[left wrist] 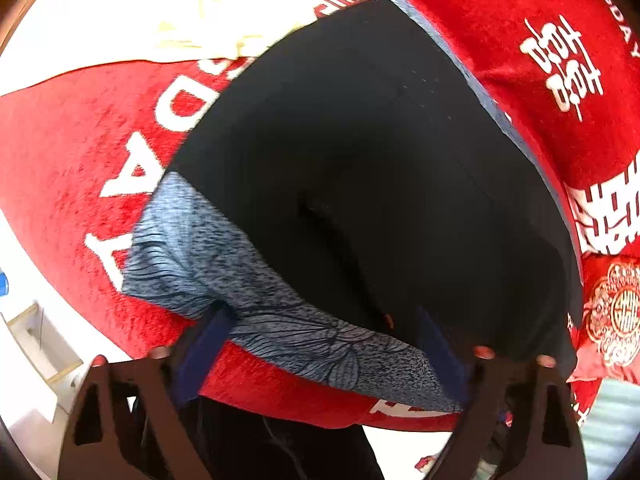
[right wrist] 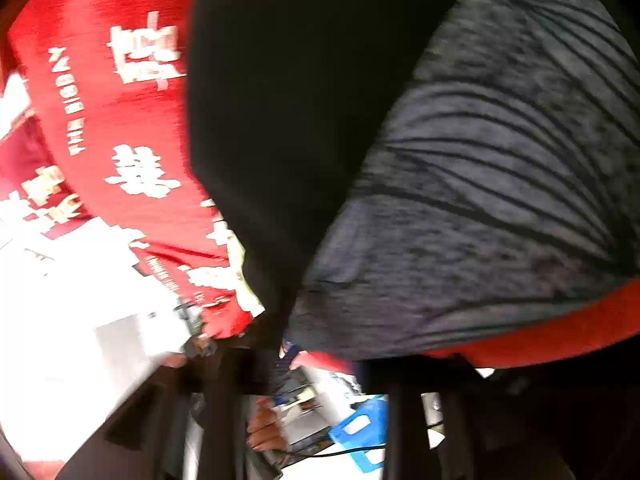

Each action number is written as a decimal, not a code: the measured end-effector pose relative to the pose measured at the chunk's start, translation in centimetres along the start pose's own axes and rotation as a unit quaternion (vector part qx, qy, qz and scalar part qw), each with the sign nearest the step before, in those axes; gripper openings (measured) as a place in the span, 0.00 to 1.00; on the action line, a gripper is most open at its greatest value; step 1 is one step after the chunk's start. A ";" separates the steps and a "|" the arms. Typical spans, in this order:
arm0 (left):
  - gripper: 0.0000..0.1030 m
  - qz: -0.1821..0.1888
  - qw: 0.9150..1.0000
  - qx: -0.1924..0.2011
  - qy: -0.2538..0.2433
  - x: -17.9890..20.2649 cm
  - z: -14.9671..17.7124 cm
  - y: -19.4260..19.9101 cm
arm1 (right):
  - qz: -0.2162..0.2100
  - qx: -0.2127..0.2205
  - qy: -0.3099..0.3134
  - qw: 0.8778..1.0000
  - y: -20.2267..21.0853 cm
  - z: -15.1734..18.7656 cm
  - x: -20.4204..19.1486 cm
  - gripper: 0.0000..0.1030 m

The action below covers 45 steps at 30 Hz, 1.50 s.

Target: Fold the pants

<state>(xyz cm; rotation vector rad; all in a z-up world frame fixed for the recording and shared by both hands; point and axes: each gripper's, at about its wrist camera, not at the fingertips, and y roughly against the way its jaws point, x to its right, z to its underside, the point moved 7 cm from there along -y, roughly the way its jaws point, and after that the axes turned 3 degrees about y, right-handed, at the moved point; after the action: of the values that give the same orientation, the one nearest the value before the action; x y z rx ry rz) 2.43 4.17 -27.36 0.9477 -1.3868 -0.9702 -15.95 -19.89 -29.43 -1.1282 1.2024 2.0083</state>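
**Pants flat on red cloth, both grippers at the near edge**

The pants [left wrist: 360, 152], black with a blue-grey patterned panel [left wrist: 192, 256], lie spread on a red cloth [left wrist: 72, 160] with white lettering. The left gripper [left wrist: 320, 344] hangs over the near hem, fingers [left wrist: 204, 344] set wide astride the patterned panel, not pressing on it. The right gripper [right wrist: 280, 344] is blurred; its fingers stand narrow at the fabric edge, and whether they pinch it cannot be told.
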 end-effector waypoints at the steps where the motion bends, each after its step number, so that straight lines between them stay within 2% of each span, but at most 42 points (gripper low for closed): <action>1: 0.62 -0.003 1.000 0.000 -0.001 -0.3 0.1 0.2 | 0.007 0.001 -0.002 1.000 0.1 0.0 -0.1 0.12; 2: 0.46 -0.007 1.000 -0.002 -0.003 -0.6 0.0 0.4 | 0.011 0.001 0.003 1.000 0.2 0.1 -0.4 0.11; 4: 0.29 -0.001 1.000 -0.008 -0.003 -1.4 0.2 1.0 | 0.017 -0.003 0.027 0.999 0.6 0.4 -1.8 0.11; 5: 0.23 0.017 1.000 -0.014 0.005 -1.9 0.1 1.3 | 0.018 -0.004 0.035 0.999 0.8 0.5 -2.5 0.11; 7: 0.22 0.026 0.999 -0.016 0.010 -2.7 0.0 1.9 | 0.023 -0.010 0.048 0.999 1.1 0.7 -3.6 0.11; 9: 0.22 0.009 1.000 -0.005 0.004 -3.5 0.3 2.7 | 0.034 -0.015 0.061 0.997 1.2 0.6 -4.4 0.11; 10: 0.26 -0.001 1.000 -0.003 0.006 -4.1 0.6 2.8 | 0.043 -0.020 0.072 0.996 1.1 0.6 -4.6 0.13; 12: 0.63 -0.003 0.999 -0.018 0.029 -5.2 1.6 2.6 | 0.050 -0.029 0.075 0.995 0.7 0.7 -4.5 0.14; 13: 0.86 -0.005 0.999 -0.017 0.039 -5.5 1.8 2.6 | 0.046 -0.031 0.072 0.996 0.7 0.6 -4.5 0.14; 15: 0.87 -0.001 0.999 -0.002 0.051 -5.7 2.0 2.7 | 0.033 -0.032 0.072 0.996 0.5 0.5 -5.1 0.14; 18: 0.87 0.020 0.998 -0.016 0.059 -4.8 2.1 1.8 | 0.004 -0.045 0.075 0.996 0.6 0.4 -6.1 0.14; 24: 0.87 0.053 0.997 -0.017 0.060 -0.8 1.4 0.2 | -0.008 -0.079 0.085 0.993 0.7 0.2 -7.1 0.14; 25: 0.83 0.059 0.996 -0.016 0.065 -1.2 1.8 0.7 | -0.009 -0.083 0.087 0.993 0.7 0.2 -7.3 0.14; 26: 0.63 0.062 0.996 -0.012 0.068 -0.9 1.7 0.8 | -0.008 -0.086 0.087 0.992 0.7 0.0 -7.3 0.14; 28: 0.34 0.064 0.996 -0.017 0.065 -0.1 1.4 0.8 | -0.003 -0.094 0.085 0.992 0.5 -0.1 -7.2 0.14; 29: 0.25 0.056 0.996 -0.015 0.065 -0.2 1.3 1.0 | 0.002 -0.096 0.084 0.992 0.5 -0.1 -7.1 0.14; 33: 0.21 0.054 0.997 -0.002 0.054 0.9 0.1 3.2 | 0.009 -0.093 0.079 0.992 0.6 -0.4 -8.0 0.11; 38: 0.21 0.048 0.998 0.028 0.009 5.0 -3.1 7.4 | 0.002 -0.084 0.106 0.991 2.5 -1.8 -10.6 0.10; 41: 0.21 0.052 0.997 0.055 -0.016 8.8 -6.3 9.2 | -0.002 -0.073 0.135 0.988 3.2 -4.3 -14.0 0.10; 45: 0.21 0.057 0.994 0.080 -0.045 13.3 -11.2 9.0 | 0.004 -0.069 0.168 0.983 3.2 -9.4 -17.7 0.10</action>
<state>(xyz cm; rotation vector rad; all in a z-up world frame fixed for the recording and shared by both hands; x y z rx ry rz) 13.02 -5.65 -14.22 0.9401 -1.5955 -0.8342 -5.89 -30.17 -15.17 -1.5833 1.2428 1.9842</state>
